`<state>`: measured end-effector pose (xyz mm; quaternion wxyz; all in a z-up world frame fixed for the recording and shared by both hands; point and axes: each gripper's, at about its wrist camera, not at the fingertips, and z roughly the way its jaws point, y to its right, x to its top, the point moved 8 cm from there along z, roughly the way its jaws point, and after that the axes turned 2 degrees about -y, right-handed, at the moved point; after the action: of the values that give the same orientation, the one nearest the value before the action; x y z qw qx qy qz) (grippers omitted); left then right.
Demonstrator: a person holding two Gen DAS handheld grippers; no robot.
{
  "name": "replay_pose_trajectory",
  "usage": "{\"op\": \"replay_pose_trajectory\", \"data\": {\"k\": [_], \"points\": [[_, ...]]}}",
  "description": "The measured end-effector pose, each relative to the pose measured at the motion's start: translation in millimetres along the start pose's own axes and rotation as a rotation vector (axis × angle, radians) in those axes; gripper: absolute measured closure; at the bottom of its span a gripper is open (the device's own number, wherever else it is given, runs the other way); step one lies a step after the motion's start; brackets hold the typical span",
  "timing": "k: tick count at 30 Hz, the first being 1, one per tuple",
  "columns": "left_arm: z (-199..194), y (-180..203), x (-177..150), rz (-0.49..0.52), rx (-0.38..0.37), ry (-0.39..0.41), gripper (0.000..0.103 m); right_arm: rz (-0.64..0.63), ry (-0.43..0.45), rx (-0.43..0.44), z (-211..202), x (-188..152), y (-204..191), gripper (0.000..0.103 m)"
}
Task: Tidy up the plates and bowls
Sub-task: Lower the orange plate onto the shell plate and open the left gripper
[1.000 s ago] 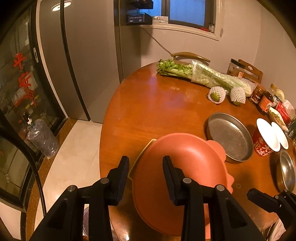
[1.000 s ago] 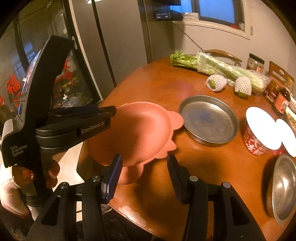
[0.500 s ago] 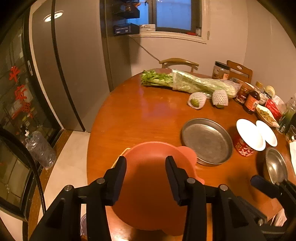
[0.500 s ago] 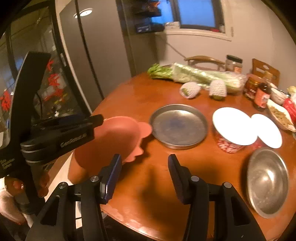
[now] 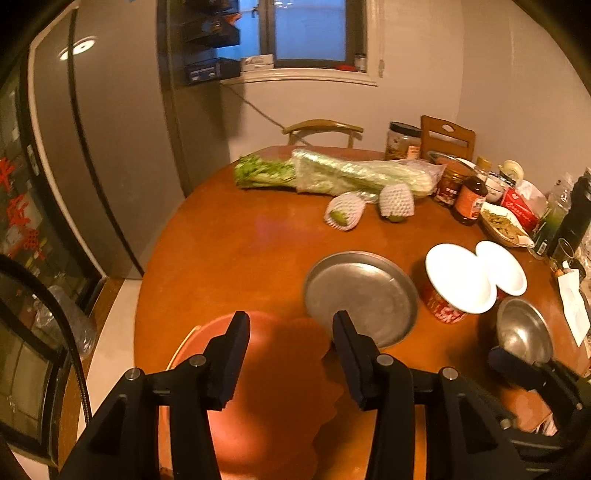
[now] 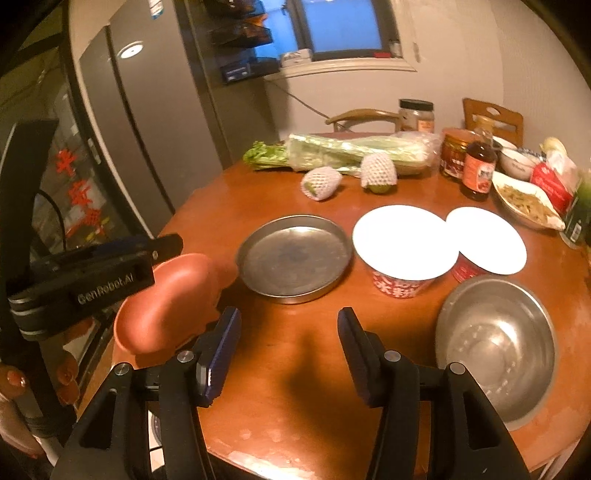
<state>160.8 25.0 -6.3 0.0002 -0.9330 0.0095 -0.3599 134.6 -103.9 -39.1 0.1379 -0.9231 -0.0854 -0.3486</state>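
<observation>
Warm, dim indoor light is tinting both views orange, while the window [image 5: 309, 31] is glowing a cool blue at the back. A ceiling lamp is reflecting as a bright spot on the refrigerator door [image 5: 77, 48]. The white lids [image 6: 404, 240] are blowing out to flat white — no detail is showing on them. Soft sheen is lying across the wooden surface [image 6: 280, 188], and a dark shadow is falling on it between the right gripper's jaws. Fisheye distortion is bending the walls and darkening the corners to black; the pink plate [image 6: 166, 295] is looking slightly smeared.
</observation>
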Motion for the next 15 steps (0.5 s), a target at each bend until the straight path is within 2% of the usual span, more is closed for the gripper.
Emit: {"op": "replay_pose_trajectory", "data": {"k": [9, 15], "points": [[30.0, 13.8, 24.7, 0.038, -0.031, -0.041, 0.056, 0.06, -0.026, -0.027, 16.0, 0.4, 23.0, 0.047], [63.7, 12.8, 31.3, 0.05, -0.048, -0.103, 0.056, 0.076, -0.06, -0.036, 36.3, 1.7, 26.9, 0.047]]}}
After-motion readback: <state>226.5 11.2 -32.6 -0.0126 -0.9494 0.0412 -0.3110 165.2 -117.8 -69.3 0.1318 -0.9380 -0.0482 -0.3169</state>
